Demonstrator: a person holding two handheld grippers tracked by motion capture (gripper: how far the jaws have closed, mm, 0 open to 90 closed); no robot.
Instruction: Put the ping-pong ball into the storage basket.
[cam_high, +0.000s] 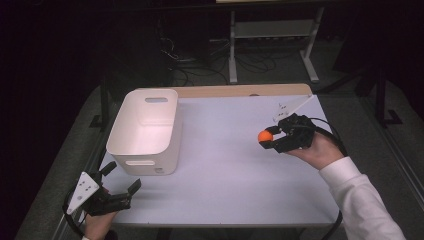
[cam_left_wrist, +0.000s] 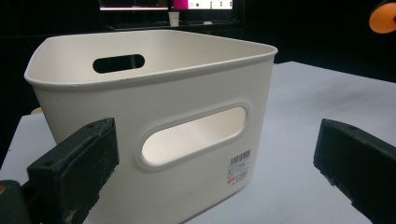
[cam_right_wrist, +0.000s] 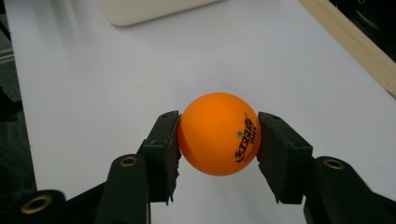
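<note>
Above table (cam_high: 225, 165), right gripper (cam_high: 268, 139) apparently raised

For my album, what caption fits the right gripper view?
Right gripper pinching an orange ping-pong ball above the white table.

Counted 1 white bin (cam_high: 145, 131) | 1 orange ball (cam_high: 265, 136) | 2 grippers: left (cam_high: 119, 181), right (cam_high: 272, 138) | 1 table (cam_high: 235, 185) | possibly 1 rack behind, dim (cam_high: 272, 30)

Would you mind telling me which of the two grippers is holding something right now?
The right gripper: its fingers are shut on the orange ball. The left gripper is open with nothing between its fingers, near the white bin.
</note>
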